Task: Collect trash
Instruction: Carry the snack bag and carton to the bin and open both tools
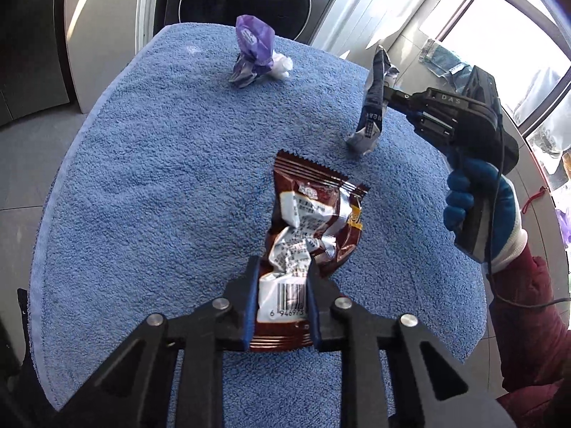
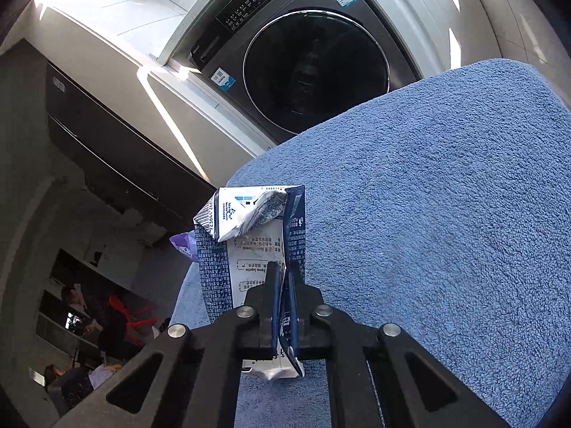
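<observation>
- On the blue terry towel [image 1: 160, 178] that covers the round surface, three pieces of trash are in play, with a dark-fronted washing machine [image 2: 314, 67] standing just behind the far edge.
- The left gripper [image 1: 280, 281] points steeply down at the towel, and its blue-padded jaws are clenched on the near end of a brown snack wrapper [image 1: 314, 214], at the white panel with the barcode.
- The rest of that brown wrapper lies crumpled on the towel, stretching away from the jaws toward the middle of the cloth.
- The right gripper [image 2: 284, 285] is closed tight on a navy-and-white wrapper [image 2: 249, 235]; the thin sheet is pinched between the two pads.
- From the left wrist view that navy-and-white wrapper hangs upright from the gripper's tip, its lower end at or just above the towel near the right edge; I cannot tell if it still touches.
- A hand in a blue-and-white work glove [image 1: 478, 207] with a red sleeve [image 1: 528, 314] behind it holds the right gripper's handle.
- Near the far edge of the towel stands a crumpled purple wrapper [image 1: 251, 50], with a small white wad [image 1: 282, 66] touching its right side, both well apart from either gripper.
</observation>
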`<state>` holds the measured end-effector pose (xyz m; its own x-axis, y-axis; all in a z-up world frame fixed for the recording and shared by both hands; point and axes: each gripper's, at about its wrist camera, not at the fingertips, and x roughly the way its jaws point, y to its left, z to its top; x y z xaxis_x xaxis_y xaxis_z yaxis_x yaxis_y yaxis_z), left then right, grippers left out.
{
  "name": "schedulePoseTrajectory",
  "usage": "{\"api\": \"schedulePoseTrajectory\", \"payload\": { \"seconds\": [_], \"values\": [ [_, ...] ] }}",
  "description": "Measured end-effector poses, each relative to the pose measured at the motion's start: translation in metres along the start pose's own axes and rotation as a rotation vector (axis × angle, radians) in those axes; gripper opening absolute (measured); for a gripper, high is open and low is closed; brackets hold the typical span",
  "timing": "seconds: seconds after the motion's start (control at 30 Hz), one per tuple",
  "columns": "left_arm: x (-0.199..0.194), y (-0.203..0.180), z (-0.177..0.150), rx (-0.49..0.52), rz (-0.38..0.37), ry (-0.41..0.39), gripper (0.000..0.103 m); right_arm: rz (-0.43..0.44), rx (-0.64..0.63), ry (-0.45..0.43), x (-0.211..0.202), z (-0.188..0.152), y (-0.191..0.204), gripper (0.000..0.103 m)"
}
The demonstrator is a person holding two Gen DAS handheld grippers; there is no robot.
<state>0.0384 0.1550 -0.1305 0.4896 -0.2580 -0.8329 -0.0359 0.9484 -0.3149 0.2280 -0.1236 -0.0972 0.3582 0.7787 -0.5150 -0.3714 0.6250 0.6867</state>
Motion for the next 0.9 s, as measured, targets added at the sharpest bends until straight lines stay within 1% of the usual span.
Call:
{"api": "schedulePoseTrajectory", "payload": {
  "seconds": [0.1,0.27,0.37,0.5,0.57,0.7,0.8,0.9],
  "values": [
    [-0.012,-0.010,0.000,0.021,-0.006,-0.024,0.020,0.004,-0.007,-0.020,-0.027,-0.009,-0.002,0.003],
    [-0.013,-0.034,0.011,0.053,-0.042,-0.035,0.019,0.008,0.011,-0.086,-0.077,-0.019,-0.013,0.003],
    [-0.011,-0.060,0.022,0.114,-0.061,-0.044,0.019,0.002,0.018,-0.137,-0.116,-0.029,-0.021,0.003],
    [0.005,-0.110,0.037,0.211,-0.107,-0.031,0.019,-0.036,0.054,-0.230,-0.184,-0.045,-0.046,0.003],
    [0.018,-0.141,0.045,0.264,-0.140,-0.016,0.019,-0.077,0.081,-0.283,-0.221,-0.055,-0.064,0.003],
    [0.049,-0.218,0.055,0.397,-0.191,0.016,0.019,-0.199,0.158,-0.381,-0.288,-0.078,-0.108,0.003],
    [0.076,-0.279,0.061,0.491,-0.224,0.045,0.019,-0.332,0.212,-0.423,-0.328,-0.096,-0.145,0.003],
    [0.110,-0.343,0.060,0.578,-0.255,0.079,0.019,-0.460,0.267,-0.440,-0.352,-0.109,-0.181,0.003]
  ]
}}
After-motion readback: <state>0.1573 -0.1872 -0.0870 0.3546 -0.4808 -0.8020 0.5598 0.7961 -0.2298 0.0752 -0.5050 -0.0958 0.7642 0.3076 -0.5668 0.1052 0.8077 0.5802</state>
